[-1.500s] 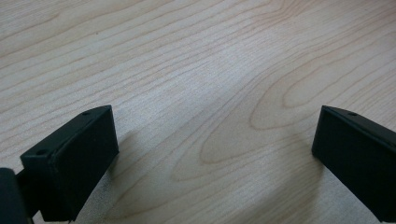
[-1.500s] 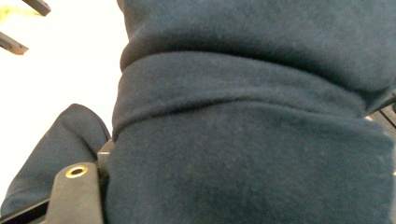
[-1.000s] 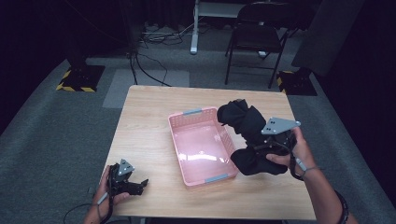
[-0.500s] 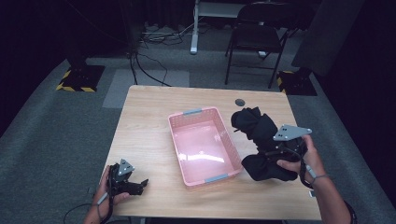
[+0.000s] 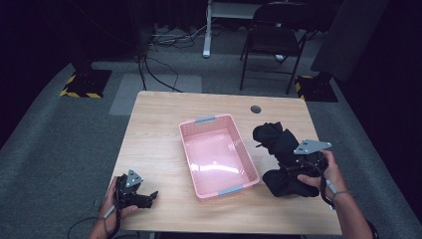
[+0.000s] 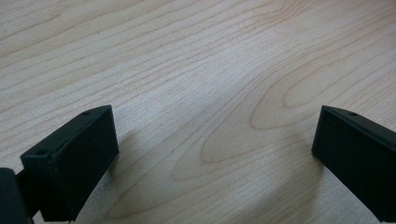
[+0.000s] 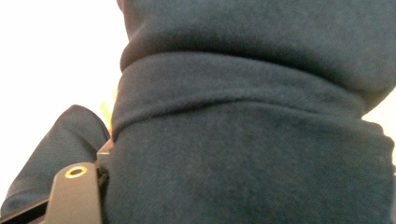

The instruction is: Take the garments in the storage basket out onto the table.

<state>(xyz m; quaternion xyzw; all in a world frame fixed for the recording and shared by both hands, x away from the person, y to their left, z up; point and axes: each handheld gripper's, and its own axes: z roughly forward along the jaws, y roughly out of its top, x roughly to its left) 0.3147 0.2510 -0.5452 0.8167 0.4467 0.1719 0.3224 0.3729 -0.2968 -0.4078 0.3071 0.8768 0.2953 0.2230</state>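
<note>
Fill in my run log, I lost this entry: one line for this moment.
right gripper: shut on dark garment, right of pink basket | left gripper: jaws open over table

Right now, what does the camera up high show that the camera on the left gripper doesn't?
The high view alone shows the pink basket, empty, and beside it the dark cloth bunched on the table, with the right gripper shut on it. The left gripper view alone shows, close up, its two black jaws standing wide apart with nothing between them. Both show the left gripper and the wooden table under it.
</note>
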